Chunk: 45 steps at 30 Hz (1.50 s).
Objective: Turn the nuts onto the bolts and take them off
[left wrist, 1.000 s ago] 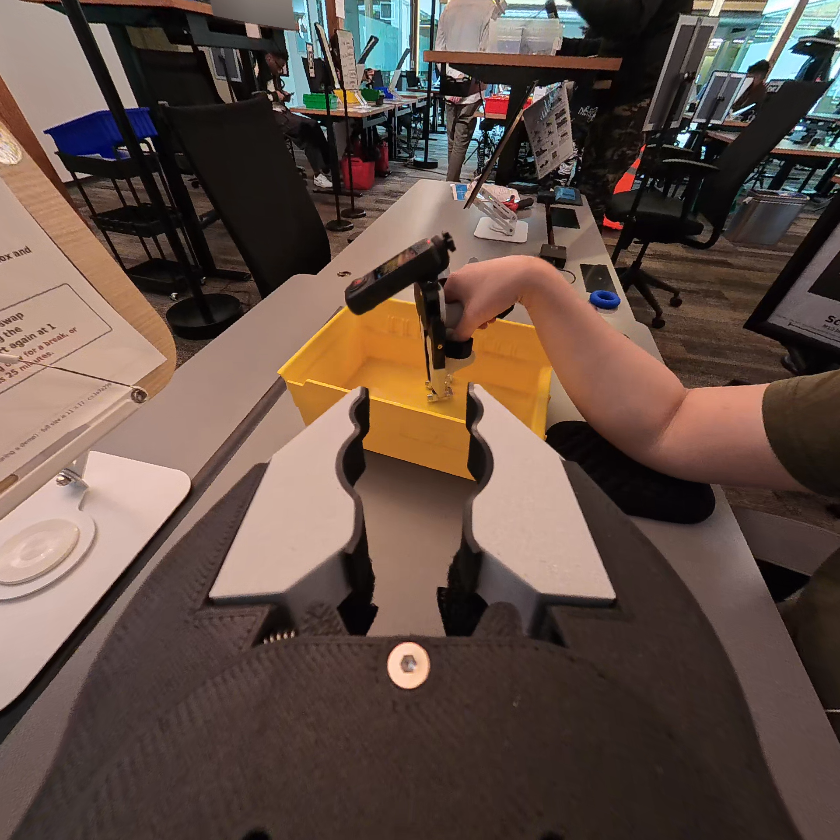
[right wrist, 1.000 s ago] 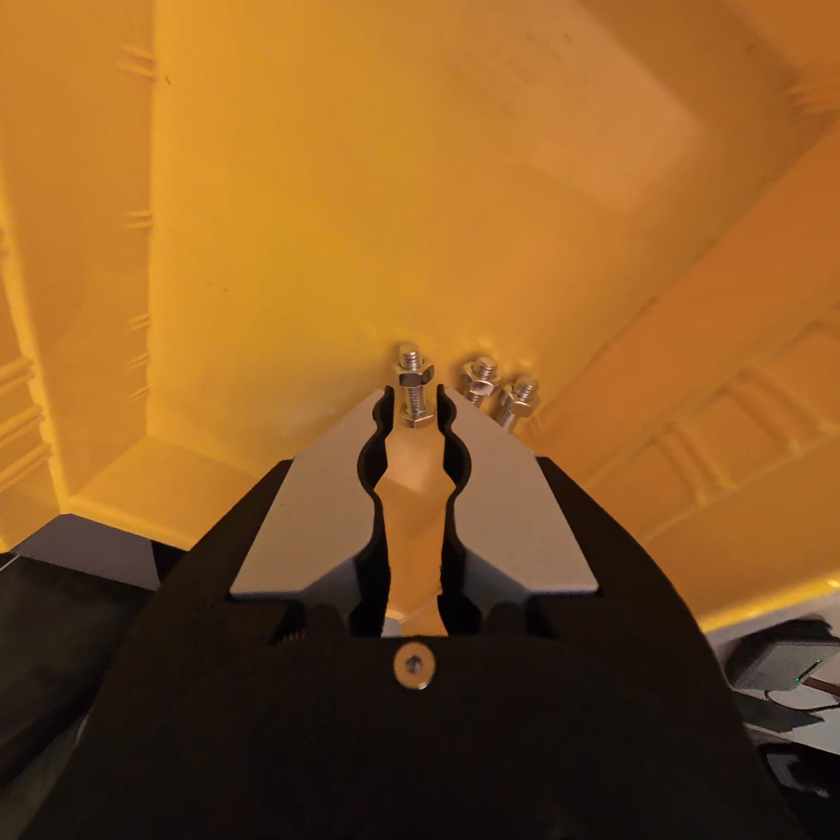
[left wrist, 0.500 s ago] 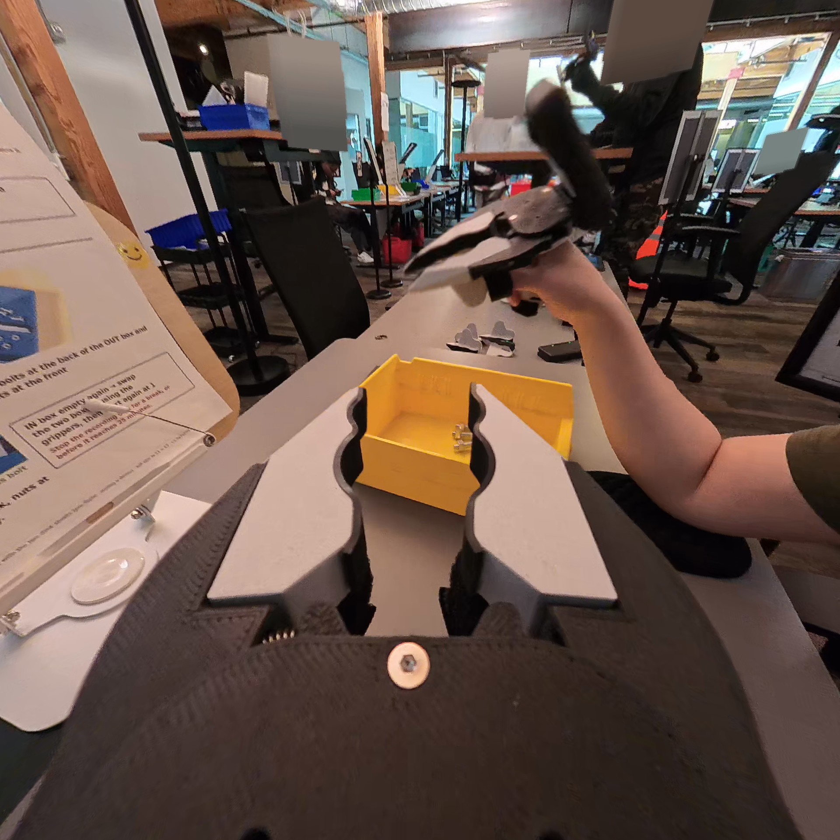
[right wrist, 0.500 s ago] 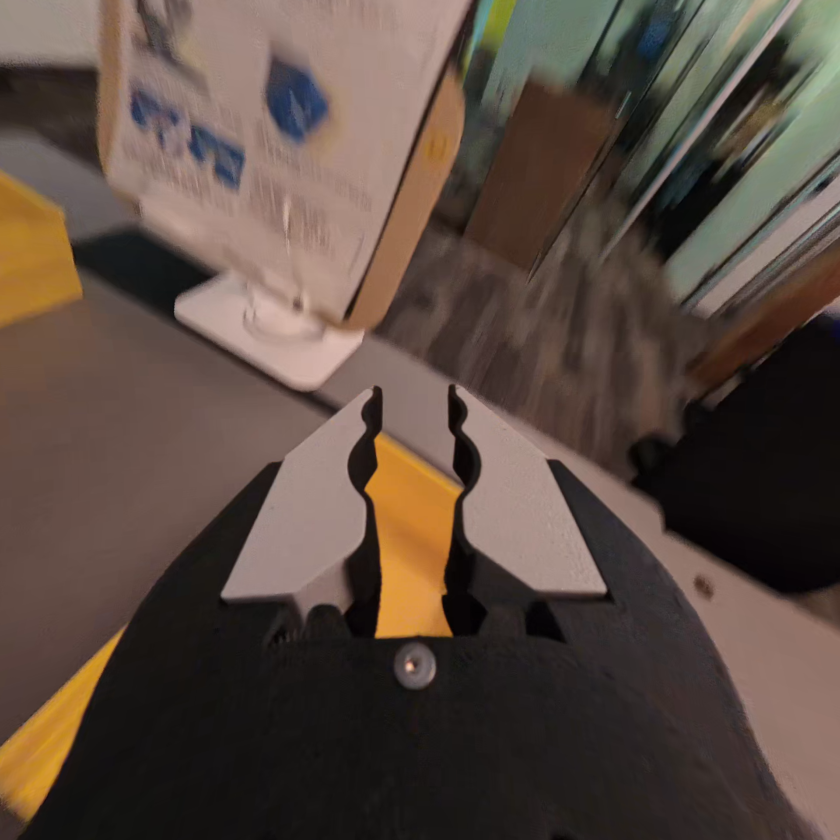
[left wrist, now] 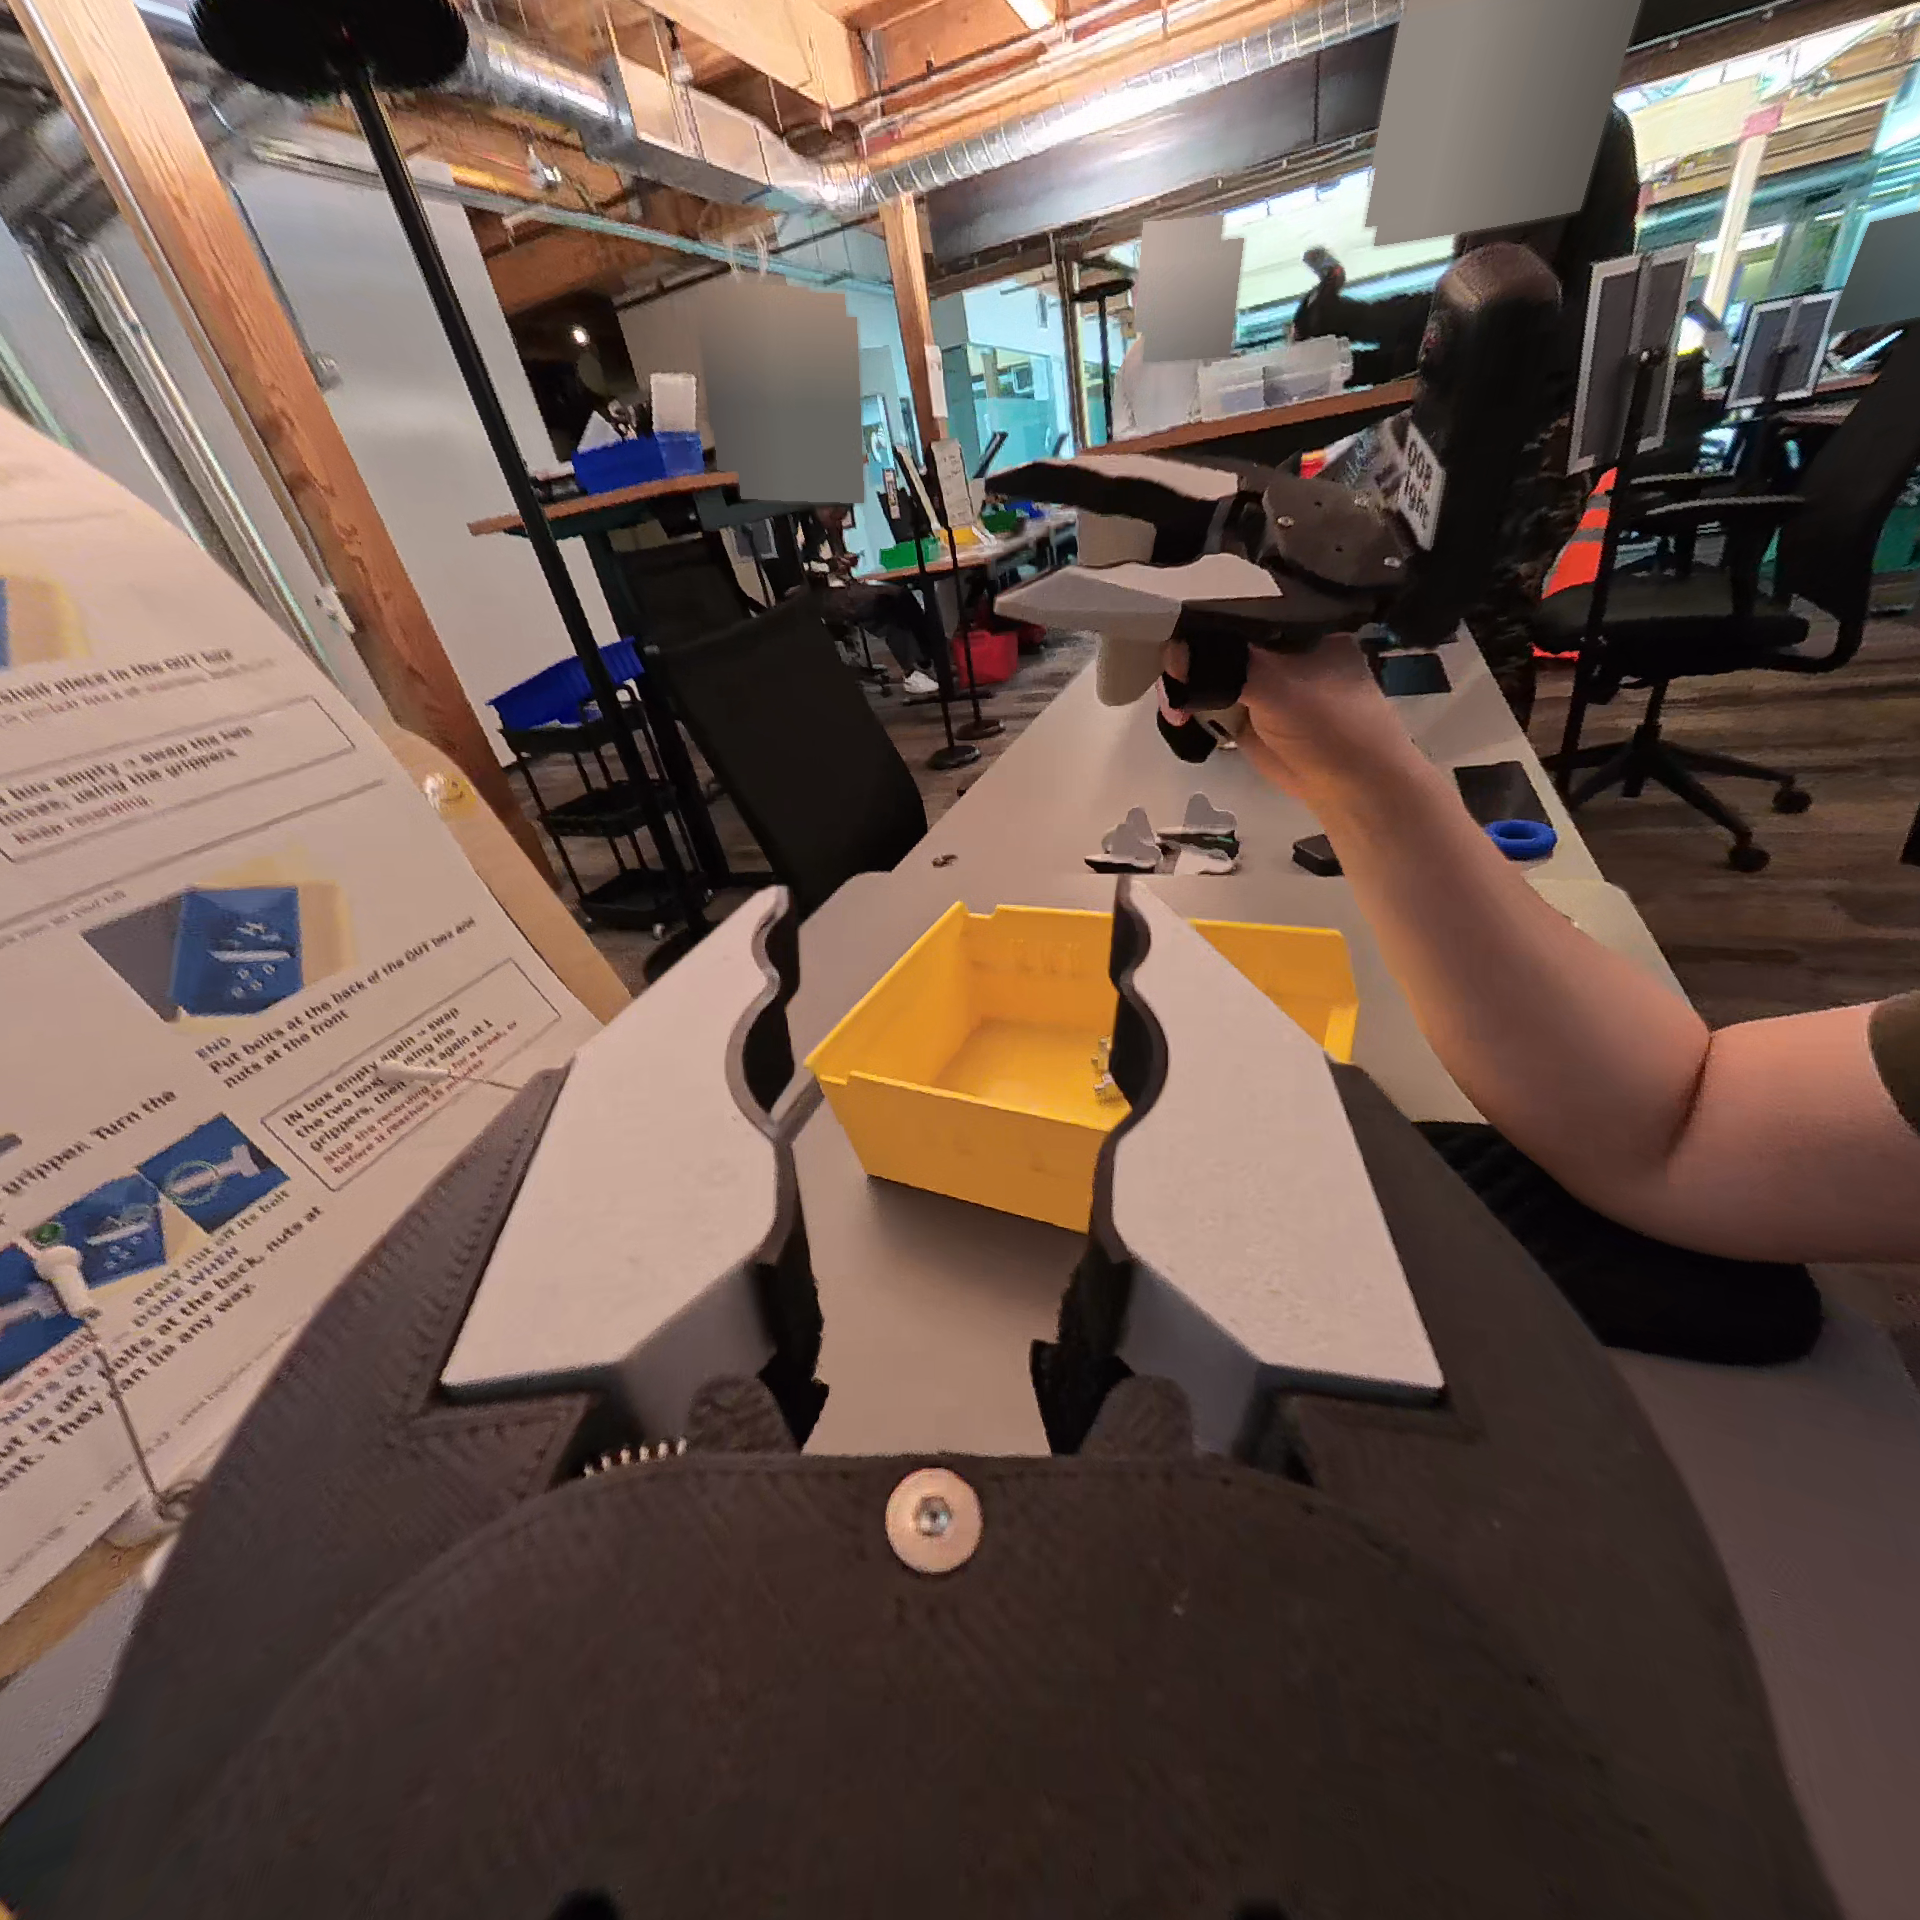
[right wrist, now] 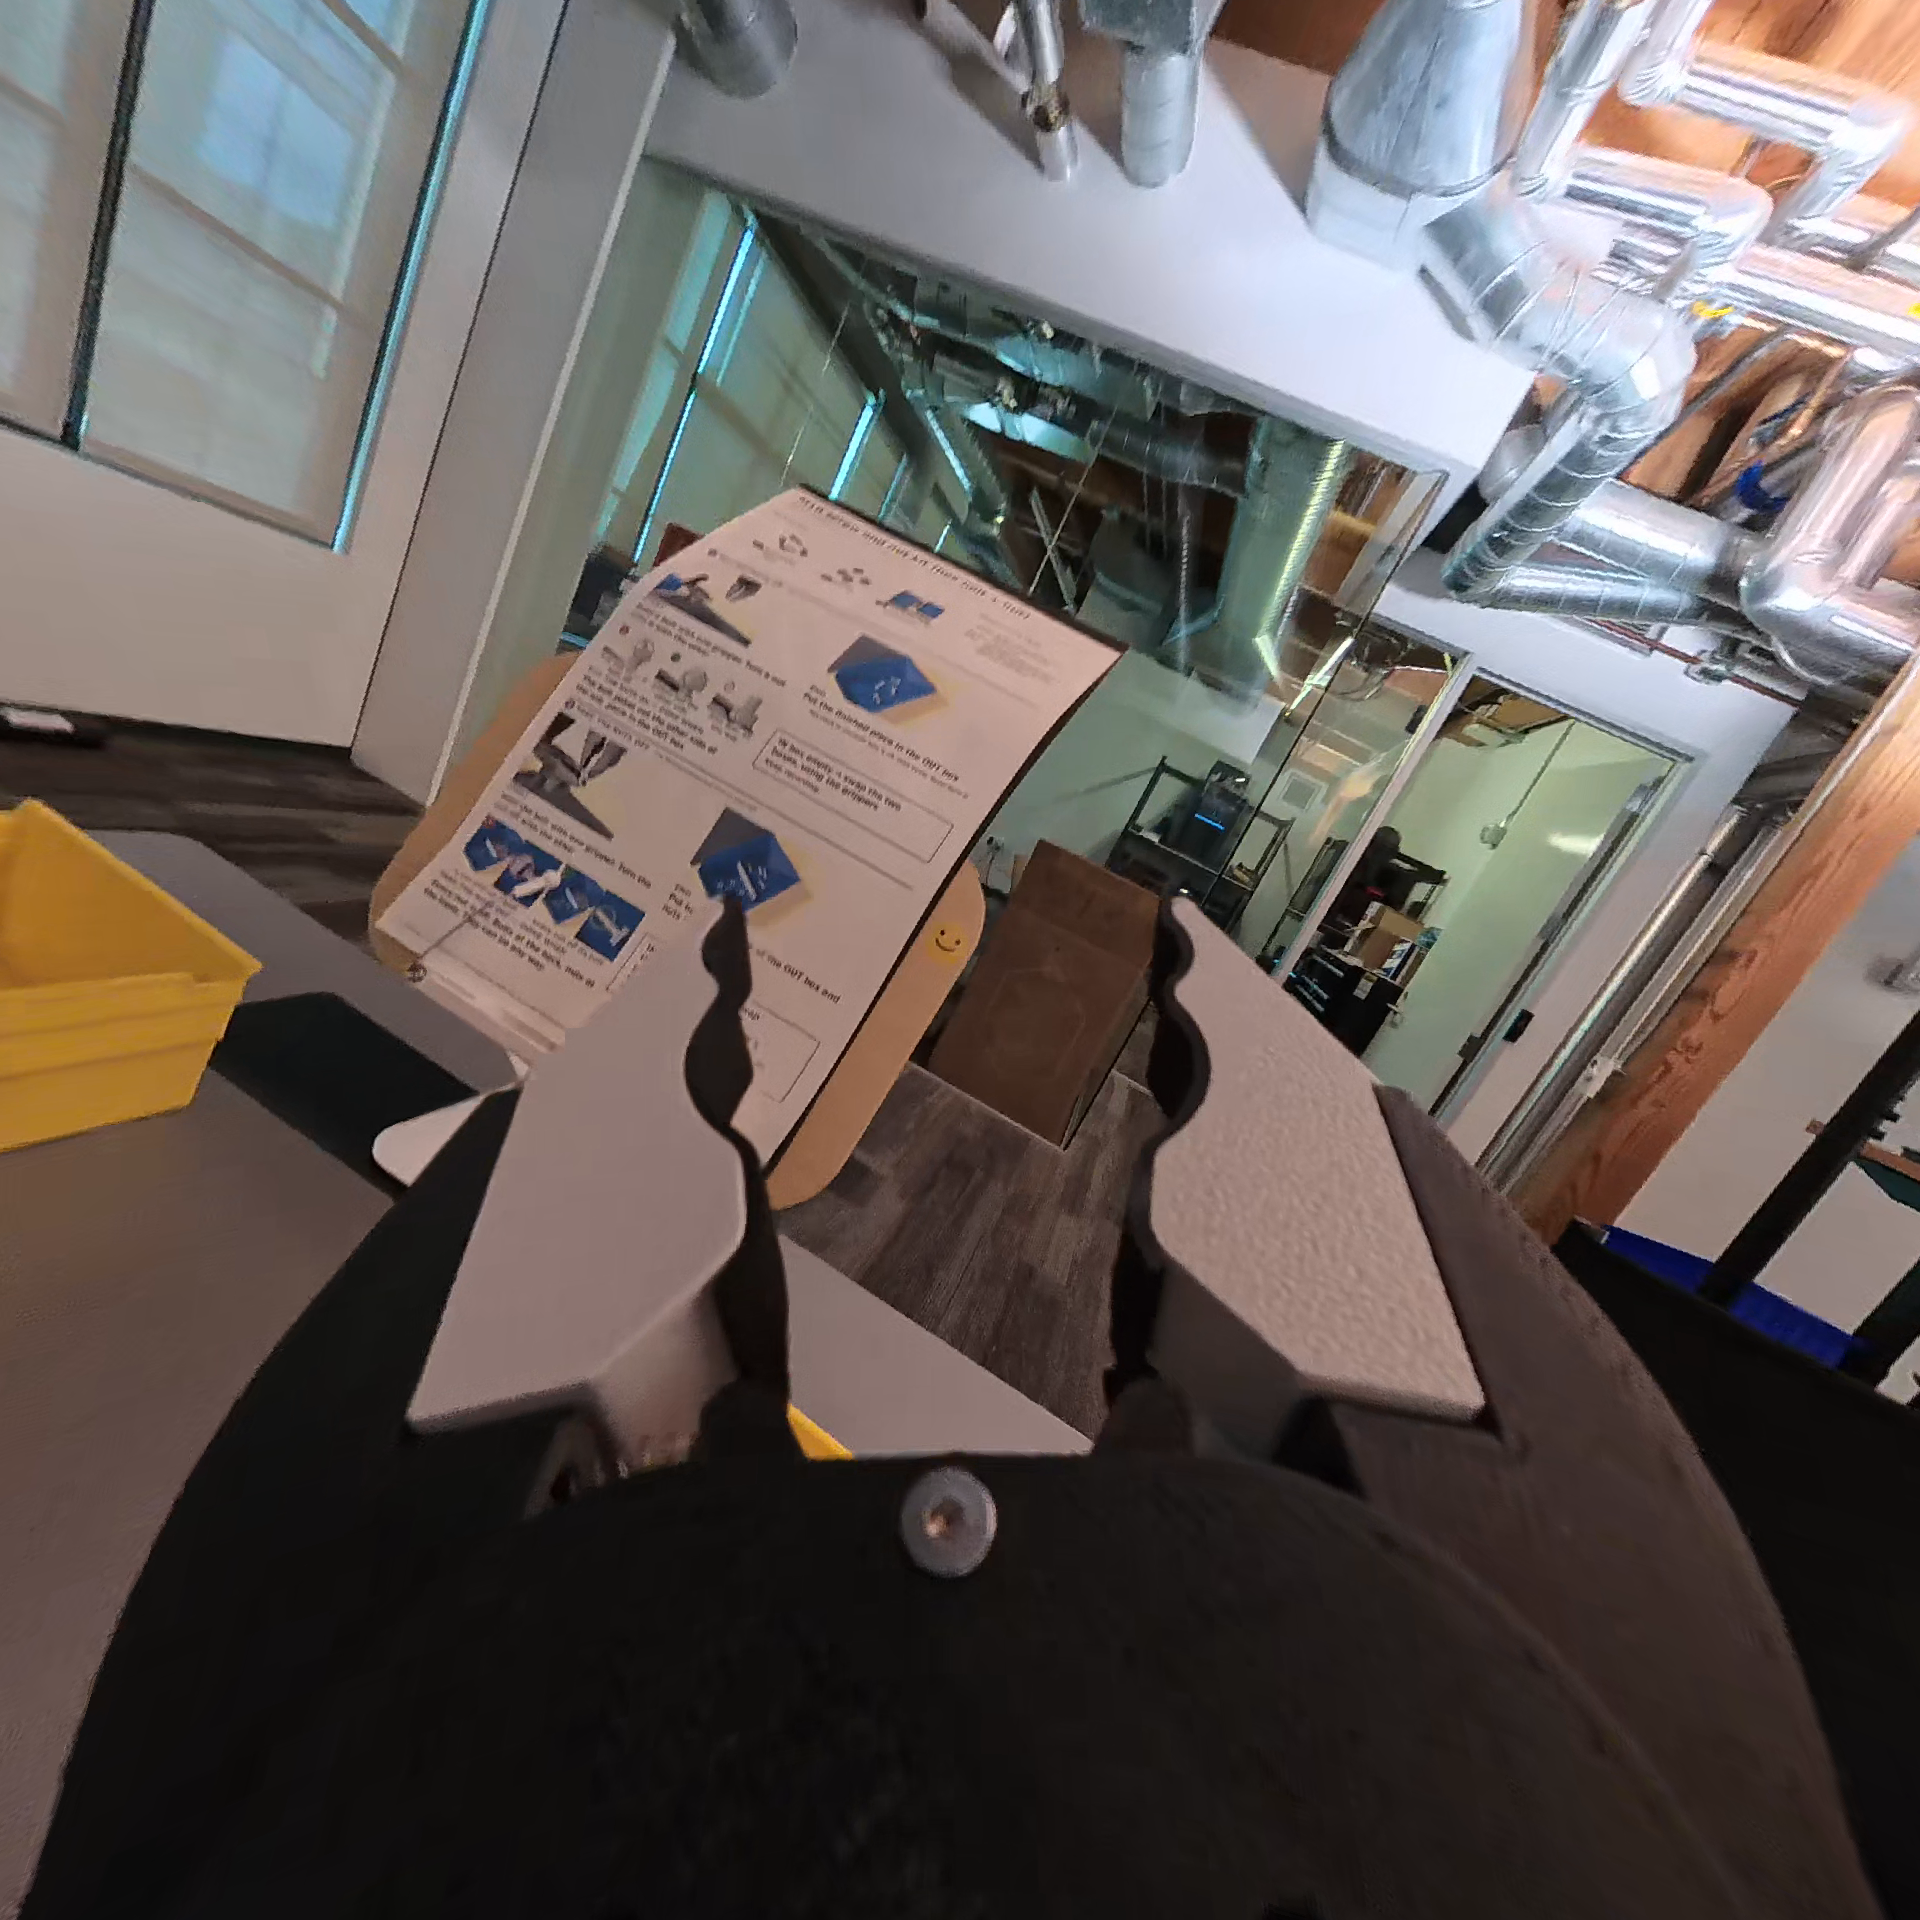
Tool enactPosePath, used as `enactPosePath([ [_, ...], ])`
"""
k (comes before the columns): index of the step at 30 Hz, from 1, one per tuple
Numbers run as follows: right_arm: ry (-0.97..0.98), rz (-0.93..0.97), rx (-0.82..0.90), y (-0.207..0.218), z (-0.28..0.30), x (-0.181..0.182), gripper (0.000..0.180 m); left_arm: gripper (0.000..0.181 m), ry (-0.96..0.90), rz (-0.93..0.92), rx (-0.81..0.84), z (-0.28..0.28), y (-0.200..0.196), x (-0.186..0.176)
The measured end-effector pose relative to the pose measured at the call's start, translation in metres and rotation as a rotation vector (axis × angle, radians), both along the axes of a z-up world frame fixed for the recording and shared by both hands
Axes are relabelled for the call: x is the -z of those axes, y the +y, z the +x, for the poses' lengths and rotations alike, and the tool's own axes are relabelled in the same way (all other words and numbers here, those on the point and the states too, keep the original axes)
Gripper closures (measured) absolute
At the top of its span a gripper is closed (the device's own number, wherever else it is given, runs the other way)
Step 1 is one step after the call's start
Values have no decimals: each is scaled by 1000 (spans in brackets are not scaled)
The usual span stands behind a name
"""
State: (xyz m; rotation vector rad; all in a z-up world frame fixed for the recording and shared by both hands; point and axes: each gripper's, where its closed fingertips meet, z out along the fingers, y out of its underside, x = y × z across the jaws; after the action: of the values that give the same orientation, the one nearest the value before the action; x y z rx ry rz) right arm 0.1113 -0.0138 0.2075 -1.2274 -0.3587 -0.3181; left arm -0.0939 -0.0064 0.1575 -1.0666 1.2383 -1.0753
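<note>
Left gripper (left wrist: 945,935): black textured printed body; two grey fingers (left wrist: 644,1174) with wavy black-lined inner edges; one silver screw (left wrist: 933,1520) behind the fingers; right gripper (right wrist: 940,951) identical; person's sleeve (left wrist: 1896,1060) dark olive, short.

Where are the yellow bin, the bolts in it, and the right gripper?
yellow bin (left wrist: 966,1138): left wrist view, near front wall.
bolts (left wrist: 1099,1070): left wrist view, metal cluster on the bin floor.
right gripper (left wrist: 1029,540): left wrist view, between the fingertips, held up above the table.
</note>
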Motion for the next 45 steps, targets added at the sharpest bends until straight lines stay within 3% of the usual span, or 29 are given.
enactPosePath([
  [3, 129, 39, -92, -17, -2, -12, 128, 121, -36, 38, -31, -9, -12, -13],
  [5, 286, -2, -196, -25, 0, -14, 129, 119, -52, 54, -74, -16, -17, -22],
  [8, 488, -279, -330, -23, -4, 13, 131, 117, -64, 60, -144, -30, -19, -33],
  [11, 442, -603, -83, -16, 19, 71, 129, 114, -35, 48, -248, -43, -11, -39],
  [14, 271, -672, 360, -15, 70, 96, 125, 110, 47, 47, -450, -65, 14, -35],
  [16, 164, -697, 446, -7, 70, 103, 117, 105, 126, 49, -658, -92, 43, -27],
  [19, -38, -556, 605, 15, 71, 85, 109, 104, 210, 10, -850, -132, 72, -10],
  [24, -386, -149, 771, 41, 38, 38, 99, 110, 188, -100, -775, -149, 75, 1],
  [27, -492, -102, 770, 56, 15, 44, 99, 111, 191, -108, -749, -152, 71, 4],
  [33, -542, -91, 777, 71, 7, 56, 93, 114, 171, -42, -771, -163, 61, -7],
  [36, -525, -59, 756, 72, 8, 55, 79, 117, 124, -38, -738, -163, 53, -16],
  [40, -460, -7, 668, 71, 10, 52, 68, 117, 95, -35, -707, -162, 48, -21],
  [45, -336, -46, 498, 76, 14, 64, 68, 117, 100, -31, -705, -161, 51, -19],
])
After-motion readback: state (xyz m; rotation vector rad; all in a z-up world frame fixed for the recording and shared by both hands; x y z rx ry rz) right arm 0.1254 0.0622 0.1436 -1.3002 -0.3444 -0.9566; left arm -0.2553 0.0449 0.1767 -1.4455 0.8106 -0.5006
